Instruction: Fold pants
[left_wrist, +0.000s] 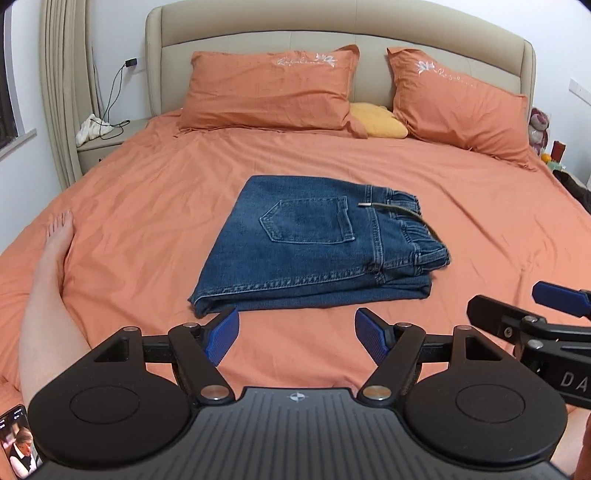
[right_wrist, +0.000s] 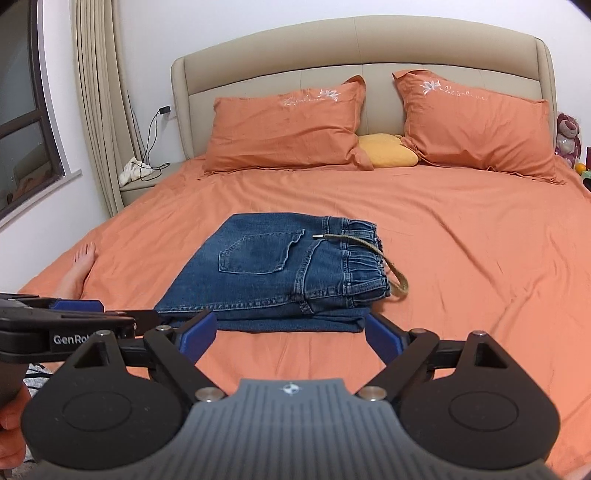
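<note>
Lying folded on bed (left_wrist: 461, 206): jeans (left_wrist: 306, 243); both tongs wide, empty.

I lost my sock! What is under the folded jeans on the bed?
The folded jeans lie flat on the orange sheet. Only sheet shows around them. Anything beneath or between the layers is covered, so I cannot tell.

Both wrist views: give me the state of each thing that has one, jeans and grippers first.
Blue denim jeans: folded into a flat stack on the bed, back pocket up, free of both grippers.
Olive drawstring: loose, trailing off the waistband.
Left gripper: open, empty.
Right gripper: open, empty.
Orange bedsheet: spread, lightly wrinkled.
</note>
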